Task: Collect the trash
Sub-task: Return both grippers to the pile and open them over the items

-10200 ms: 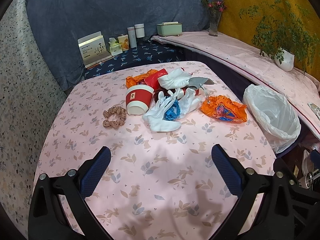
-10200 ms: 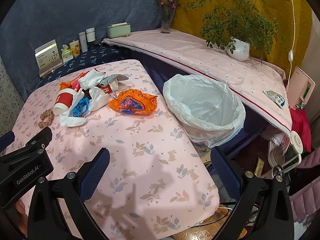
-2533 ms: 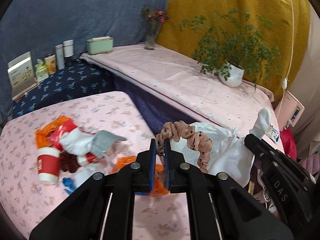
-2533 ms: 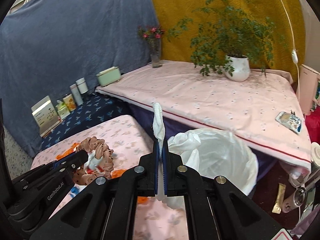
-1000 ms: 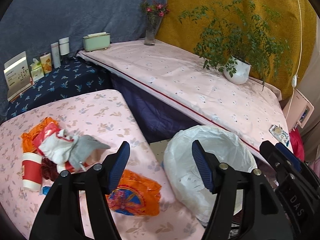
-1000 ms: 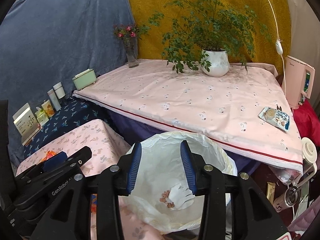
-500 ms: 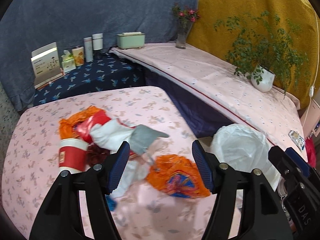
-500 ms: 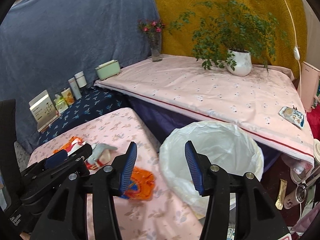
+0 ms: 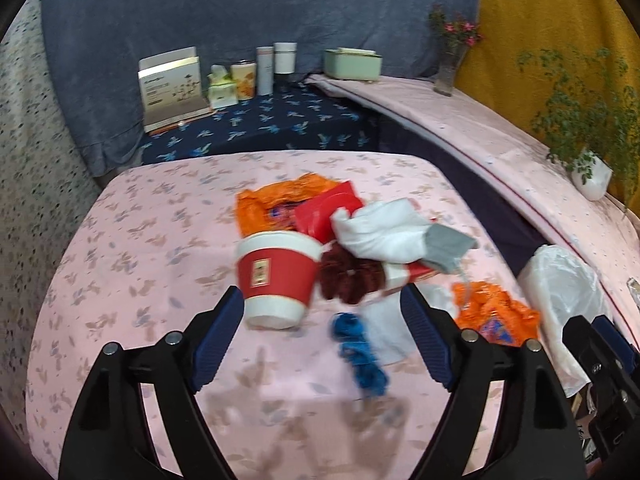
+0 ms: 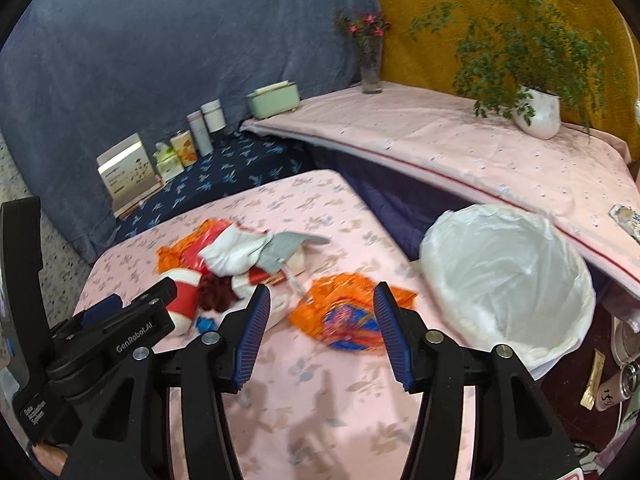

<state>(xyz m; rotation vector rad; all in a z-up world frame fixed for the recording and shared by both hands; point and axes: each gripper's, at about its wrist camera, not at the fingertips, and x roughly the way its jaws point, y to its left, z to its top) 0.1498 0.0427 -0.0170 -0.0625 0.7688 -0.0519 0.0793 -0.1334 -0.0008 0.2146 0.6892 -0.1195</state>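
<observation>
Left wrist view: the left gripper [image 9: 322, 322] is hanging spread over the pink table [image 9: 140, 240], its jaws having just been widening with nothing between them. A red paper cup [image 9: 276, 280] is lying beside a dark red scrunchie [image 9: 350, 278] and a blue scrap [image 9: 362, 356]. The right gripper [image 10: 320, 334] is also standing apart and empty (its jaws were just opening), framing an orange wrapper [image 10: 344, 314]. The white-lined bin [image 10: 508, 276] is sitting just off the table's edge.

2 orange wrappers [image 9: 494, 312] [image 9: 276, 204], 1 red cup [image 9: 276, 276], 1 blue scrap [image 9: 362, 350], 1 lined bin [image 10: 504, 276] and 2 plants [image 10: 524, 52] [image 10: 366, 40] are counted.
</observation>
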